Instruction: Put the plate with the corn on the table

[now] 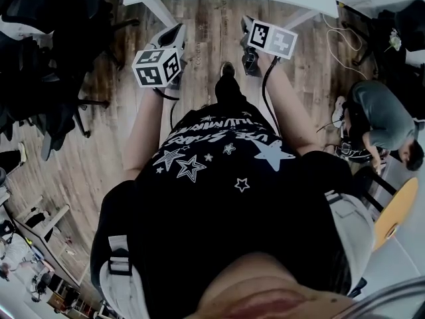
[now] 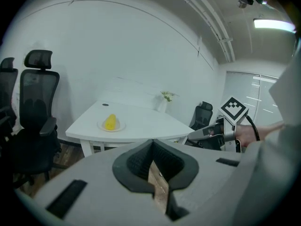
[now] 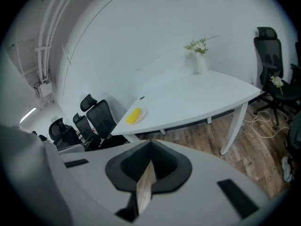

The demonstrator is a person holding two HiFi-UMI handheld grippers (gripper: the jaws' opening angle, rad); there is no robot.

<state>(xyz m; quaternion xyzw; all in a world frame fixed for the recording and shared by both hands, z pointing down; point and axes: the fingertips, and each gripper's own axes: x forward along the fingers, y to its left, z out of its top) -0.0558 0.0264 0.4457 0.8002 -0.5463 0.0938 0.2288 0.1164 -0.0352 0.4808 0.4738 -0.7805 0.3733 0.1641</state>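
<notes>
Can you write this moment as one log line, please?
corn: on plate, on table | left gripper: shut, empty | right gripper: shut, empty | both short of table

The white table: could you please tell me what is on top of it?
A plate holding a yellow corn cob, a vase of flowers by the wall, and a small dark spot. The corn covers the plate's middle.

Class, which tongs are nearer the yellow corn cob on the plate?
Left. The left tongs line up with the yellow corn cob; the right tongs sit off to its right.
</notes>
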